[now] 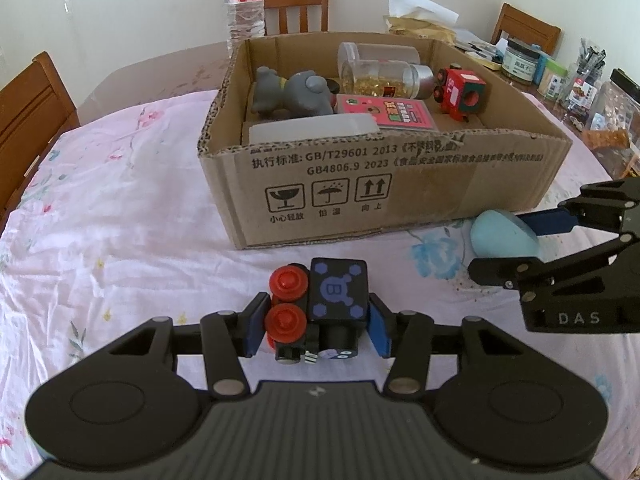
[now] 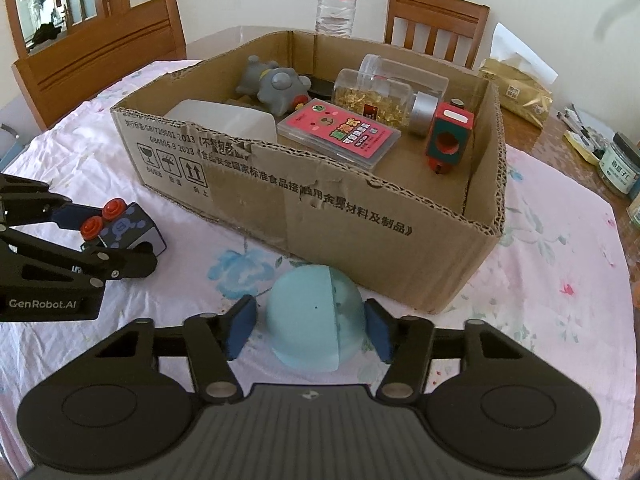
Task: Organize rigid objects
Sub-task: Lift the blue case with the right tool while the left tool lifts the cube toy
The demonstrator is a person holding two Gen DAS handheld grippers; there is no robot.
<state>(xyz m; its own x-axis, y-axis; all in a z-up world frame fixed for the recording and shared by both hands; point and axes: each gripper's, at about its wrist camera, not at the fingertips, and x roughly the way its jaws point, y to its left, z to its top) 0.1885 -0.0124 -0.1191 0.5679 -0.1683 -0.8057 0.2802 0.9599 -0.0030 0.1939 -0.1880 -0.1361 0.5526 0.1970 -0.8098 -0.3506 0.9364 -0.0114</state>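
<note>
A black toy train car [image 1: 338, 292] with red wheels and a blue "B" mark sits on the tablecloth, and my left gripper [image 1: 318, 314] is shut on its two sides. The right wrist view shows the same car [image 2: 124, 228] at the left, in the left gripper [image 2: 108, 238]. A pale blue egg-shaped toy [image 2: 310, 316] rests just in front of the cardboard box [image 2: 360, 240]. My right gripper [image 2: 310, 322] is closed around it, pads at its sides. In the left wrist view the egg [image 1: 502, 236] lies at the right, in the right gripper [image 1: 508, 248].
The open box [image 1: 400, 184] holds a grey rubber toy [image 1: 296, 94], two clear jars [image 1: 380, 74], a pink card case [image 1: 386, 112], a white tub [image 1: 312, 130] and a red train car [image 1: 460, 90]. A water bottle [image 1: 244, 4], chairs and jars stand behind and to the right.
</note>
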